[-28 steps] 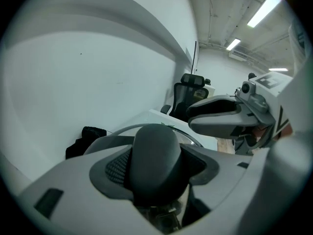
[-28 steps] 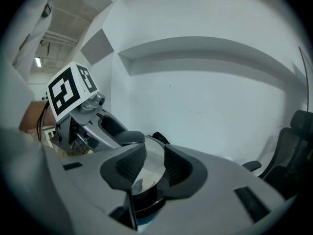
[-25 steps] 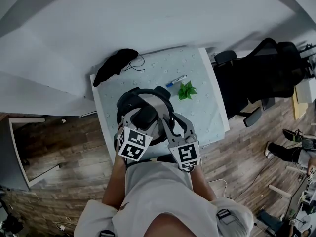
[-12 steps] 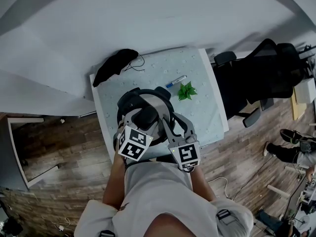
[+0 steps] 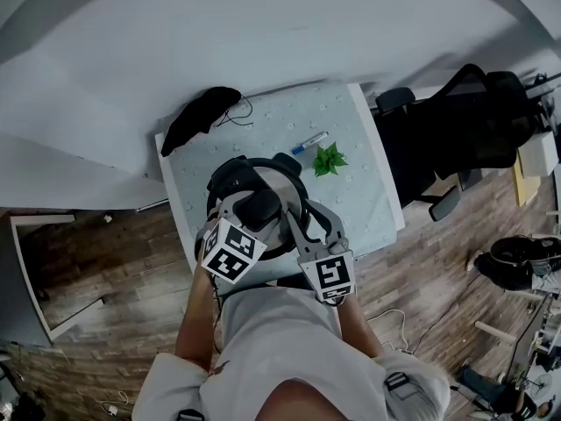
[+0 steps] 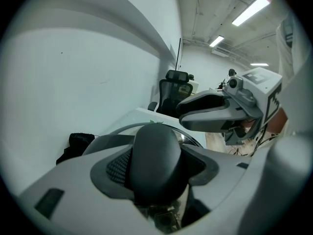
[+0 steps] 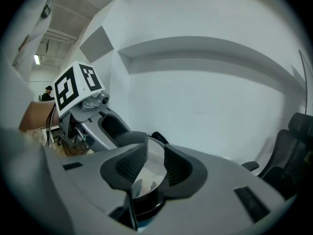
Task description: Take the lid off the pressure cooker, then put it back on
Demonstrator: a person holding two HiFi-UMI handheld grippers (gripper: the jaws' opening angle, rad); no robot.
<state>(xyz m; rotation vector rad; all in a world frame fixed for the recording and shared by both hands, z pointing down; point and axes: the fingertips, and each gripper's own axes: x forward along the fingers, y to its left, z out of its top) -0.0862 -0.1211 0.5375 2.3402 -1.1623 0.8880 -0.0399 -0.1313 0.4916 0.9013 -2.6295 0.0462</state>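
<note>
The pressure cooker (image 5: 230, 179) stands on the pale mat near the table's front edge, with its steel lid (image 6: 122, 129) on it. My left gripper (image 5: 252, 212) reaches over the lid, and its jaws have just been closing. The lid's black handle (image 6: 156, 153) fills the gap between them, and my left gripper (image 6: 155, 166) is shut on it. My right gripper (image 5: 294, 224) comes in from the near right. In its own view my right gripper (image 7: 152, 163) stands narrow, one jaw on each side of the shiny lid rim (image 7: 145, 173).
A black cloth (image 5: 197, 117) lies at the mat's far left corner. A blue marker (image 5: 311, 142) and a green leaf sprig (image 5: 330, 160) lie right of the cooker. A black office chair (image 5: 456, 139) stands right of the table. A white wall runs behind it.
My left gripper has rolled a little, and its marker cube has shifted slightly left. The right gripper and the cooker have kept still.
</note>
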